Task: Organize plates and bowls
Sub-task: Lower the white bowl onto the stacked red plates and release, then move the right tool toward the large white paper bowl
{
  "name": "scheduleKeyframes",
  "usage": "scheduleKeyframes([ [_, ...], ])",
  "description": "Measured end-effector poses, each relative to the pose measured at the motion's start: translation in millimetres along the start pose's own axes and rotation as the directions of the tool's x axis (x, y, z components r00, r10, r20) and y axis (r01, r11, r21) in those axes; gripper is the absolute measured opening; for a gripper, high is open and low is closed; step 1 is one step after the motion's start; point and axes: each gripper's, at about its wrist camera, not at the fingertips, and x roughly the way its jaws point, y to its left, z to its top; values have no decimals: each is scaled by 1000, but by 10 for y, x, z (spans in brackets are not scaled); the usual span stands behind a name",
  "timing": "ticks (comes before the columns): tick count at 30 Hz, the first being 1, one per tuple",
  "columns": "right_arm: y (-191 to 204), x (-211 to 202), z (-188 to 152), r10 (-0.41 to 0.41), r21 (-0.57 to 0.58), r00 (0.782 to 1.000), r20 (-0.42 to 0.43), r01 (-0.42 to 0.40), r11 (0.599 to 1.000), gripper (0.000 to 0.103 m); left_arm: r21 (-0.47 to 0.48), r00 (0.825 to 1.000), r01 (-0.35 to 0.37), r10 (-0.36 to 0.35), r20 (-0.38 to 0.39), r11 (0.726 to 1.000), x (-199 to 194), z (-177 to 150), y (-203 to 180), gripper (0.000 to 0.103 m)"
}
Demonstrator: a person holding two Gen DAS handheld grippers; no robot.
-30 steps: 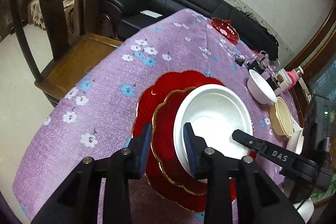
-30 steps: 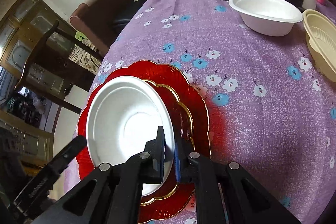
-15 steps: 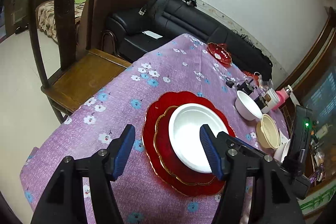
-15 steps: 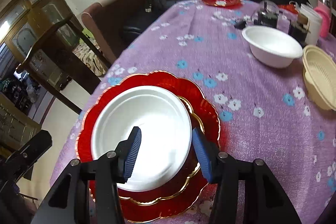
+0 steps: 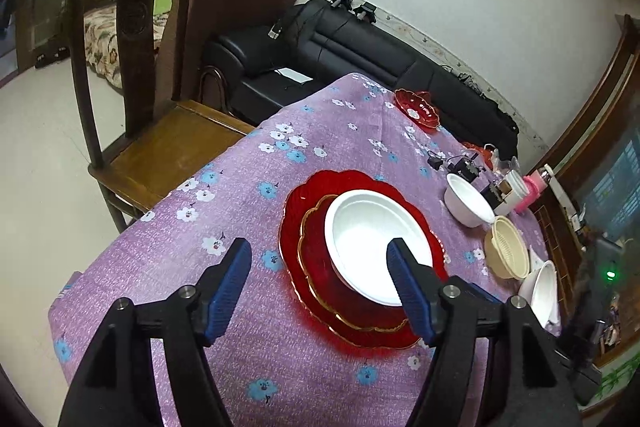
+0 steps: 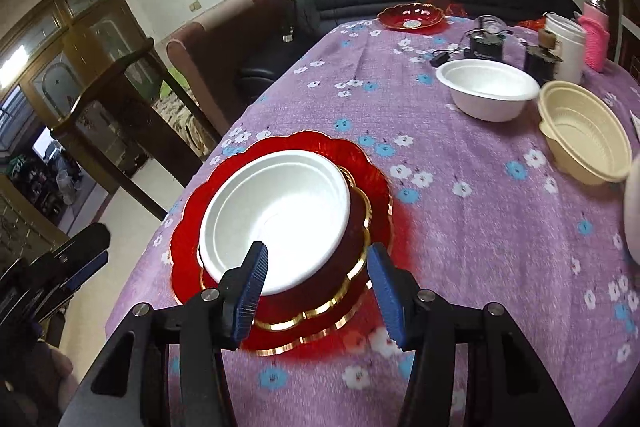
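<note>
A white bowl [image 5: 372, 239] [image 6: 276, 211] rests in a small red gold-rimmed plate [image 5: 314, 259] [image 6: 358, 239]. That plate lies on a large red scalloped plate [image 5: 304, 195] [image 6: 308, 147] on the purple flowered tablecloth. My left gripper [image 5: 318, 253] hovers above and short of the stack. Its jaws are opening and nothing is between them. My right gripper [image 6: 318, 255] is open and empty, raised over the stack's near edge. The left gripper's fingers [image 6: 80, 267] show at the left edge of the right wrist view.
Further along the table stand a white bowl [image 6: 488, 91] [image 5: 466, 201], a cream bowl [image 6: 584, 135] [image 5: 506, 251], another white bowl [image 5: 542, 291] at the right edge, and a red dish [image 6: 412, 17] at the far end. Small gadgets, a white jar and a pink bottle stand beyond. A wooden chair [image 5: 160, 143] stands left.
The right gripper let go of the white bowl's rim and opened. The left gripper's jaws widened. Both grippers drew back and up from the stack, which stays put.
</note>
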Motion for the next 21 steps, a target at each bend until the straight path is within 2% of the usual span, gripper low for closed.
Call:
scheduleKeyframes([
  [9,-187,-296,-202,-27,20,998,58,26,999,56,106,996,-71,65,55,992,-116,-199,-313,70],
  [21,-585,-457,-425,-32,116,998,62,25,993,58,214,999,-44,39,27,976,-132,-485,-755,72],
])
